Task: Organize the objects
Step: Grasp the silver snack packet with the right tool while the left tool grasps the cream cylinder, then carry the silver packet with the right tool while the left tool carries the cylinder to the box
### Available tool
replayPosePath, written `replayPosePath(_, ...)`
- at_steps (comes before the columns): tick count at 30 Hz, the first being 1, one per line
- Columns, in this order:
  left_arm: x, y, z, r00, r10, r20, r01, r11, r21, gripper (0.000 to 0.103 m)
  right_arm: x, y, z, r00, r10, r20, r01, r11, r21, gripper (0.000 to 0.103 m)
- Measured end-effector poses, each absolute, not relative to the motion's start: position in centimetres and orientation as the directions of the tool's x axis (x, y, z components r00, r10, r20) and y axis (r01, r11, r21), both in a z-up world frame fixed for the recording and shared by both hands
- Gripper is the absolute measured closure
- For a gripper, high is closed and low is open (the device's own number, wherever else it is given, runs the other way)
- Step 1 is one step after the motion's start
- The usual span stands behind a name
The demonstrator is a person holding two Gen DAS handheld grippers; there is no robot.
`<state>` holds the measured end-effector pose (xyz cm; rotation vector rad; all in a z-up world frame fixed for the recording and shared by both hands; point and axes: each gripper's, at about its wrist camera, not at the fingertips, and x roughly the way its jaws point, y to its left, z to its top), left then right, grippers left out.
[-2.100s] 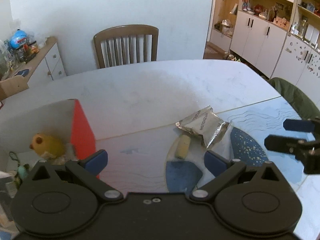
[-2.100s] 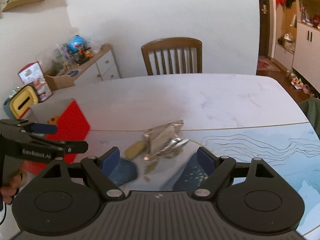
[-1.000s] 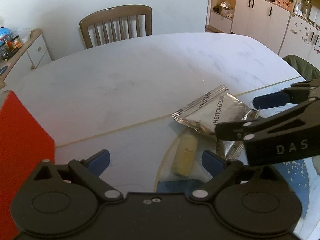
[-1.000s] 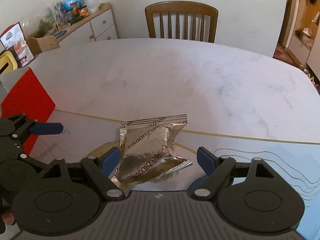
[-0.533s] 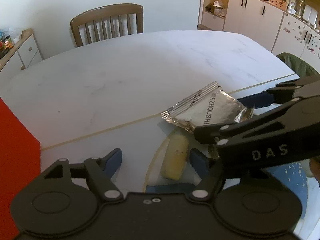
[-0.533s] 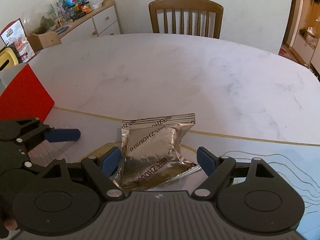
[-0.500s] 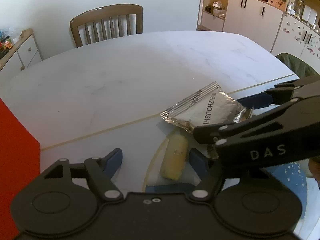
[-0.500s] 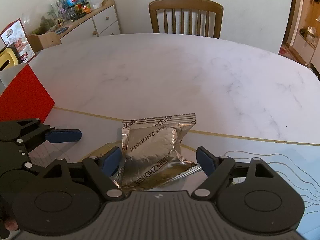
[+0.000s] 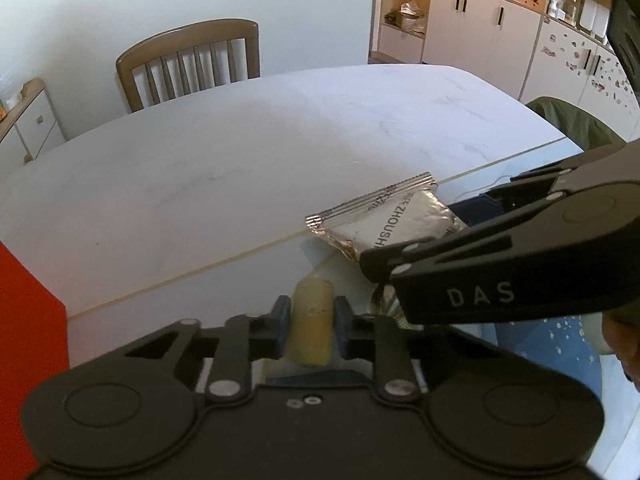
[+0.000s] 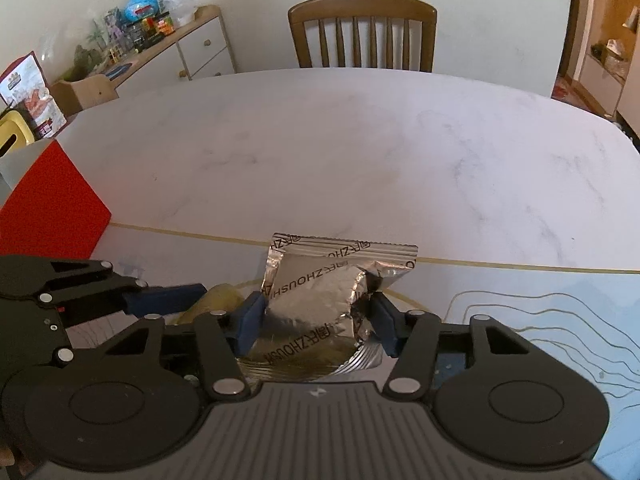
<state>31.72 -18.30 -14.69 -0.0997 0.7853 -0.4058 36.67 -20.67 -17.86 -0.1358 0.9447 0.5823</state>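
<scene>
A small pale yellow roll (image 9: pixel 312 322) lies on the patterned mat, and my left gripper (image 9: pixel 310 318) is shut on it, blue pads pressing both sides. A crinkled silver foil packet (image 10: pixel 320 304) lies just to its right; my right gripper (image 10: pixel 316 320) is shut on the foil packet, which buckles between the pads. In the left wrist view the foil packet (image 9: pixel 384 220) pokes out beyond the right gripper's black fingers (image 9: pixel 460 256). In the right wrist view the left gripper's fingers (image 10: pixel 164 294) reach in from the left, hiding most of the yellow roll (image 10: pixel 220 298).
A red-sided box (image 10: pixel 52 204) stands on the white marble table (image 10: pixel 340 152) at the left. A wooden chair (image 10: pixel 362 32) sits at the far edge. A blue patterned mat (image 10: pixel 560 308) covers the near right. A sideboard (image 10: pixel 160 48) with clutter stands back left.
Both grippers have closed: the left onto the yellow roll, the right onto the foil packet, which now crumples between the pads. Half a second ago both stood open.
</scene>
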Motion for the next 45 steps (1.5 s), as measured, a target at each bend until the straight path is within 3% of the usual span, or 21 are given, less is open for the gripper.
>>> replayPosePath(13,31.0,-17.2,-13.6,0.644,-0.392,-0.657,0.28,0.92,-0.274,0.084,35.2,-22.6,-16.7,0.469,0.428,-0.773,-0.471,0.861,0.191,0.053)
replayPosePath(34,25.5,-11.1,-8.2,0.699,-0.404,-0.59,0.218,0.906,-0.363,0.084,28.2,-22.2,-8.4,0.525,0.518,-0.676,-0.53,0.82,0.216,0.053)
replayPosePath(45,21.7,-6.7,-5.5,0.737,-0.359,-0.573,0.182,0.921,-0.343,0.084,23.9,-18.5,-4.3,0.525,0.575,-0.627,-0.591,0.777,0.217,0.053)
